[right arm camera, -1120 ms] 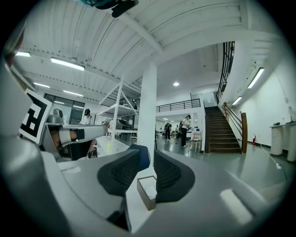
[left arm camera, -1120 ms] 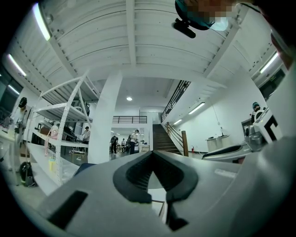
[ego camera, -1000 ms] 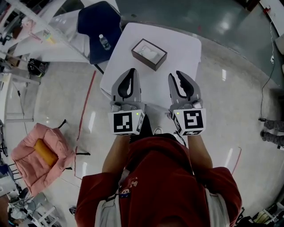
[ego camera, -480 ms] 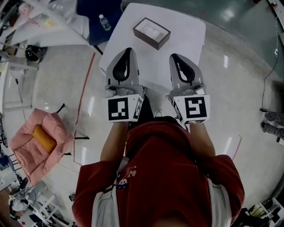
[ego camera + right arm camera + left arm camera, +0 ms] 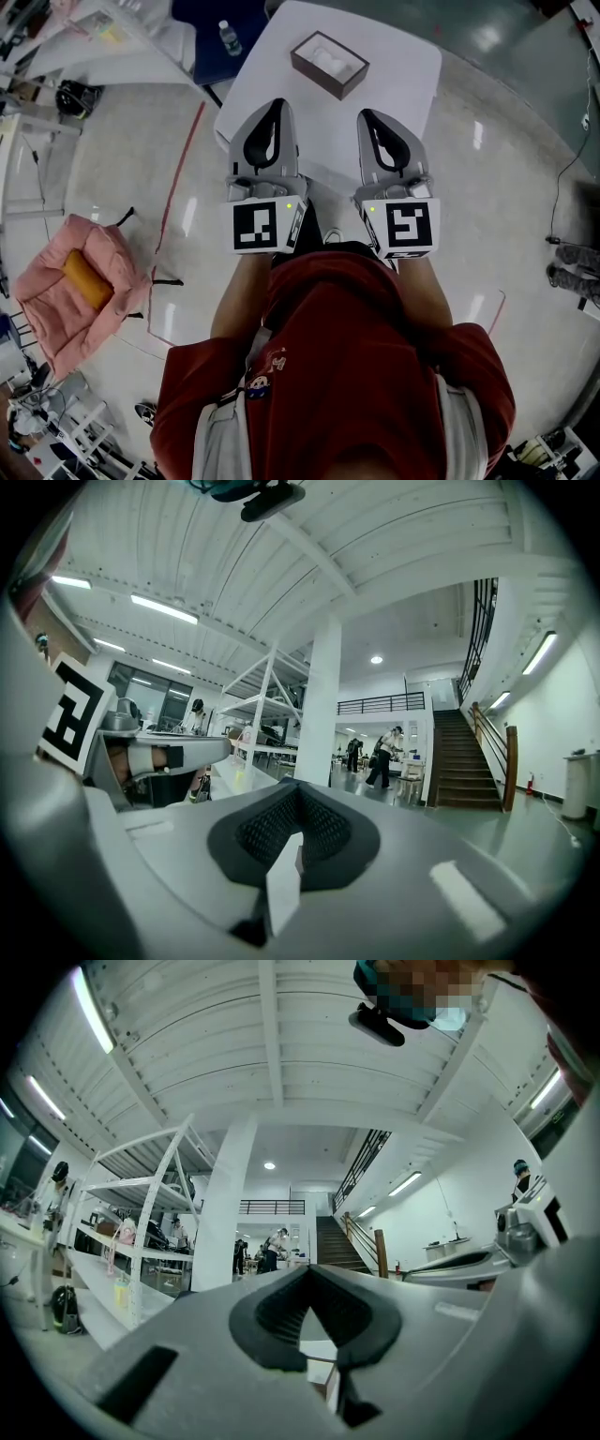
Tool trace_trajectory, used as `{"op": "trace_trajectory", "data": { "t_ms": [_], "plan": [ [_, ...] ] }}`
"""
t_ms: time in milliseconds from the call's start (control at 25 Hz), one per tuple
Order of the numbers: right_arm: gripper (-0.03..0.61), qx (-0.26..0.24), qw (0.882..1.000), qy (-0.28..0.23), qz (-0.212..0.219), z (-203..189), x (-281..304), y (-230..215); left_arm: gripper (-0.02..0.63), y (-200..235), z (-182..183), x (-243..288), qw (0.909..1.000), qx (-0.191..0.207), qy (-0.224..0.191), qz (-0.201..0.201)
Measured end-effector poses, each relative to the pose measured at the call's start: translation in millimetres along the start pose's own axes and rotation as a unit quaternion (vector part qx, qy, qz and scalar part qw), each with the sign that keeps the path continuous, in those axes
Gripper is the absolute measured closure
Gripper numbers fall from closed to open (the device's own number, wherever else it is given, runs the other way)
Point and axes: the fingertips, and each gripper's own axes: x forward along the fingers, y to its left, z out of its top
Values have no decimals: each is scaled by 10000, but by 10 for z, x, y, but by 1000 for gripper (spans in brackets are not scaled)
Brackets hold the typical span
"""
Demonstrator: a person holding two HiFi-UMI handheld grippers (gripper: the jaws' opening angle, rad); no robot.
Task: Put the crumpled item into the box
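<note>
**Head view with both gripper views.** A white counter (image 5: 398, 89) carries one dark box (image 5: 317, 80) close to its far edge. A white crumpled item (image 5: 330, 60) appears to lie inside the box already, and no other loose thing shows on the counter. The left tool (image 5: 277, 102) and the right tool (image 5: 365, 113) are held side by side over the near edge, well apart from the box and pointing toward it.
- Left tool: jaws together at the tips, nothing between them.
- Right tool: jaws have just been closing and now meet, likewise on nothing.

**Step in hand (judged).** The placing looks done, so what is left is to stay clear of the box. Done well, both tools are held level and short of it, so that no jaw nudges its near wall or drags the light item back out. Should the item need seating deeper, one tool alone should open straight above it and press down while the other steadies the box wall.

**Writing.** None is legible. Each marker cube (image 5: 261, 227) bears only a black-and-white square pattern. The label of the bottle (image 5: 229, 37), beyond the counter's far-left corner, and the small emblem on the red shirt (image 5: 347, 347) are too small to read.
</note>
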Motion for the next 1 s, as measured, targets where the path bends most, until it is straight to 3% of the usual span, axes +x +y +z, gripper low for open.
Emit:
{"op": "trace_trajectory", "data": {
  "t_ms": [1000],
  "plan": [
    [577,60,9999,124,-28,-127,82,-197,611,-53,-88,38,9999,-117,88,21]
  ]
}}
